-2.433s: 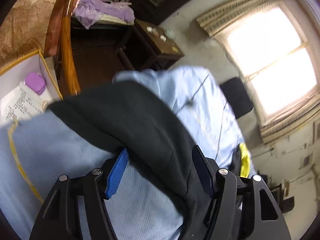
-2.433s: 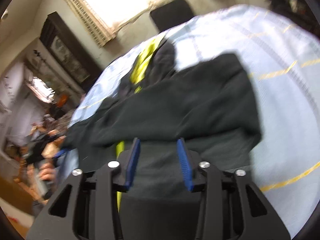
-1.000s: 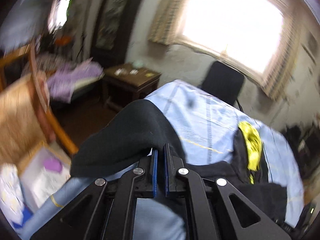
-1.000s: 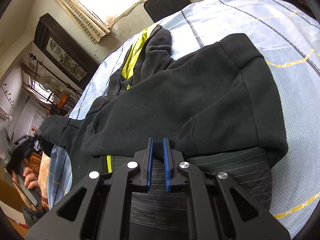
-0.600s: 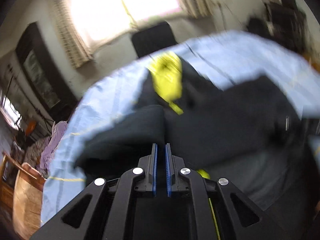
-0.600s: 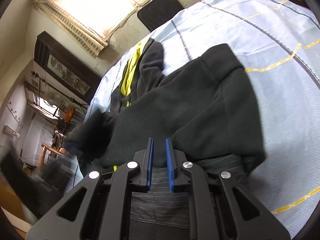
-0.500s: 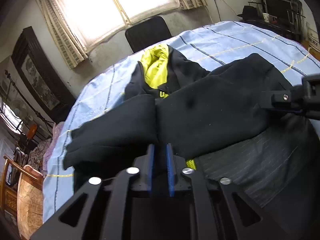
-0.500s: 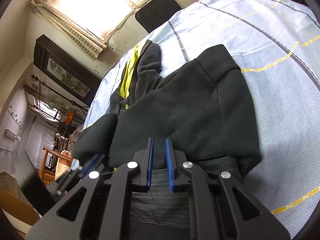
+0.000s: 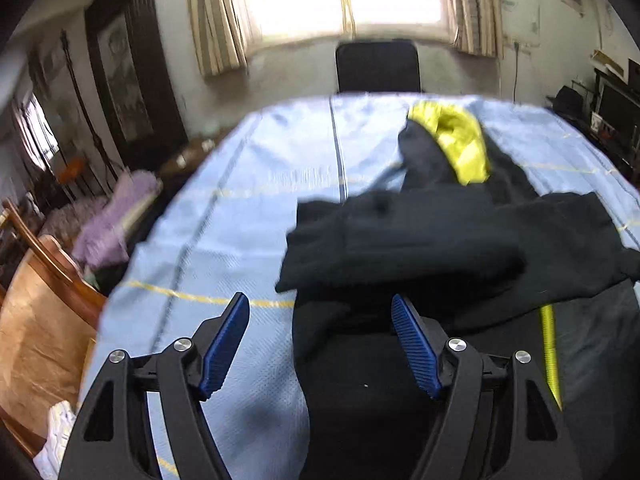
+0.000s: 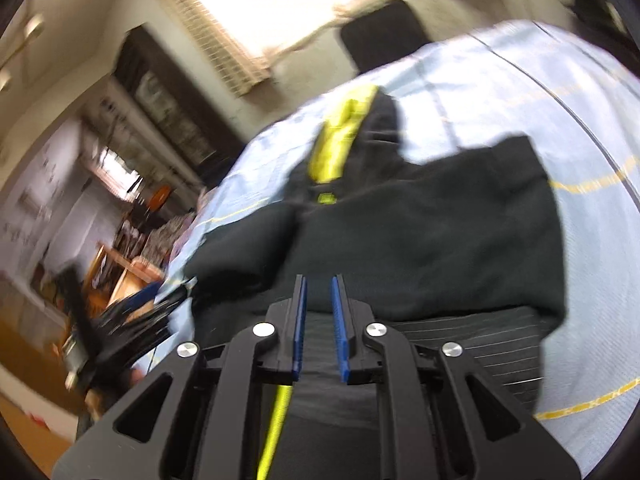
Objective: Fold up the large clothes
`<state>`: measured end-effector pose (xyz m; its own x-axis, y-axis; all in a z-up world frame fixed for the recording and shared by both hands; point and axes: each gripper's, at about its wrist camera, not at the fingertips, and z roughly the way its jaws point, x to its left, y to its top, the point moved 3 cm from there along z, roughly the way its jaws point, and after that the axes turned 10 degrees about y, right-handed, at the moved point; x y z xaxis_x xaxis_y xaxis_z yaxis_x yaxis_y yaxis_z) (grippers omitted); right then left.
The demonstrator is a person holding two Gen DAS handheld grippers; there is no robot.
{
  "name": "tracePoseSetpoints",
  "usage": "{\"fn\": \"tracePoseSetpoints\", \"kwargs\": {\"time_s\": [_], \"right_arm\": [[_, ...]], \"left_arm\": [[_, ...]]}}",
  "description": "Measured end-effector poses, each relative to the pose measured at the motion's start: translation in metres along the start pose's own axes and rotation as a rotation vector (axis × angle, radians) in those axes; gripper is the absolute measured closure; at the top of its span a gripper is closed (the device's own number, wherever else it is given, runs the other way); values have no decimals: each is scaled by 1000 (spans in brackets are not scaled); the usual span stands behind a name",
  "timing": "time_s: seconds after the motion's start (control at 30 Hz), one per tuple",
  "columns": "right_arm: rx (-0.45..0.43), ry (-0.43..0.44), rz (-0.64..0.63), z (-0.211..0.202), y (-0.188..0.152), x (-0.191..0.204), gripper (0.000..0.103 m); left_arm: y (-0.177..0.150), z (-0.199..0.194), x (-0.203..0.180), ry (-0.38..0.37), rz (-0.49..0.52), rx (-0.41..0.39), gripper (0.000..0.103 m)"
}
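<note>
A black fleece jacket point(image 9: 420, 240) with a yellow-green hood lining point(image 9: 460, 140) lies on the light blue tablecloth point(image 9: 240, 208). Both sleeves are folded across its body, and its grey pinstriped lining point(image 10: 460, 344) and yellow zipper point(image 10: 276, 420) show at the near end. My left gripper point(image 9: 319, 300) hovers over the jacket's left edge. Its jaws are opening wide and the pads touch nothing. My right gripper point(image 10: 318, 280) sits above the near hem. Its jaws are opening from a narrow gap, with cloth showing beneath but not pinched. The left gripper point(image 10: 120, 320) appears blurred in the right wrist view.
A black chair point(image 9: 378, 66) stands at the table's far side under a bright window. A wooden chair point(image 9: 44, 300) and a purple cloth point(image 9: 116, 220) are off the table's left edge. A dark cabinet point(image 9: 124, 80) lines the left wall, and shelves point(image 9: 612, 100) stand at the right.
My left gripper swung the left sleeve across onto the jacket's body, then opened and let it go. My right gripper's jaws parted a little and it lifted slightly.
</note>
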<state>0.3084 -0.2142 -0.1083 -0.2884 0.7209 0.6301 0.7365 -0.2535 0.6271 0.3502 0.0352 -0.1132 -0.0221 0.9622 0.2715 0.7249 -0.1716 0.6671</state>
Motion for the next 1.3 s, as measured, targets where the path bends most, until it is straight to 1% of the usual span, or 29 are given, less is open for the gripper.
{"fn": "tracePoseSetpoints", "kwargs": {"time_s": [0.03, 0.07, 0.1, 0.13, 0.17, 0.2, 0.27, 0.33, 0.43, 0.5, 0.57, 0.63, 0.67, 0.73, 0.77, 0.8, 0.83, 0.87, 0.93, 0.97, 1.03, 1.07, 1.1, 1.13, 1.17, 1.2, 1.23, 1.27, 1.3], "right_arm": [[2, -5, -42, 3, 0, 14, 78], [6, -5, -67, 5, -1, 24, 74], [19, -5, -101, 10, 0, 37, 71], [34, -8, -132, 17, 1, 48, 67], [57, -25, -181, 28, 2, 63, 65], [72, -45, -221, 37, 2, 74, 65], [103, -97, -331, 59, 1, 98, 65], [143, -126, -430, 85, -3, 119, 63], [202, -182, -561, 123, -14, 140, 59], [222, -261, -677, 145, -21, 150, 59], [232, -326, -771, 165, -27, 155, 58], [247, -369, -815, 180, -31, 156, 58], [257, -405, -830, 190, -32, 154, 58], [259, -434, -825, 199, -30, 151, 59], [254, -443, -806, 201, -26, 149, 67], [240, -443, -773, 199, -22, 147, 79], [224, -430, -723, 194, -15, 143, 98], [187, -384, -627, 181, -2, 139, 98], [122, -321, -479, 152, 17, 127, 98], [77, -283, -374, 128, 28, 113, 98], [16, -255, -215, 88, 39, 80, 96], [-10, -256, -116, 66, 42, 51, 92], [-16, -246, -31, 48, 40, 25, 86], [-16, -218, 60, 33, 36, -3, 67], [-31, -202, 122, 21, 32, -21, 40], [-70, -187, 197, 4, 27, -43, 35], [-98, -165, 262, -9, 22, -62, 34], [-104, -139, 302, -15, 19, -72, 34], [-112, -89, 358, -21, 15, -85, 34]], "left_arm": [[-4, 16, -3, 17, 23, 31, 29], [-8, 24, -4, 13, 32, 56, 29], [-14, 39, -3, -17, 22, 103, 28], [-15, 39, 7, -62, -25, 107, 28], [-17, 39, 13, -88, -45, 133, 31], [-17, 38, 28, -127, -104, 144, 41], [-14, 33, 53, -162, -177, 126, 41], [-11, 27, 78, -195, -255, 106, 41], [-7, 27, 113, -168, -364, 100, 41], [-6, 32, 129, -158, -419, 111, 41], [-6, 34, 137, -107, -437, 110, 41], [-5, 33, 142, -56, -439, 104, 41], [-5, 32, 141, -55, -443, 105, 42], [-4, 31, 141, -86, -444, 109, 41], [-5, 30, 140, -91, -443, 111, 41], [-5, 29, 139, -94, -438, 113, 41], [-5, 28, 137, -95, -427, 112, 41], [-5, 27, 135, -95, -421, 109, 41], [-5, 25, 130, -101, -404, 95, 41], [-5, 24, 128, -106, -396, 92, 41], [-5, 22, 118, -112, -362, 84, 41], [-5, 21, 114, -108, -345, 80, 41], [-5, 21, 109, -105, -329, 77, 41], [-5, 20, 102, -102, -306, 73, 41], [-5, 20, 96, -95, -287, 72, 41], [-7, 20, 88, -82, -257, 70, 41], [-7, 20, 83, -72, -236, 68, 41], [-8, 21, 76, -58, -210, 66, 41], [-10, 21, 69, -44, -183, 63, 41]]}}
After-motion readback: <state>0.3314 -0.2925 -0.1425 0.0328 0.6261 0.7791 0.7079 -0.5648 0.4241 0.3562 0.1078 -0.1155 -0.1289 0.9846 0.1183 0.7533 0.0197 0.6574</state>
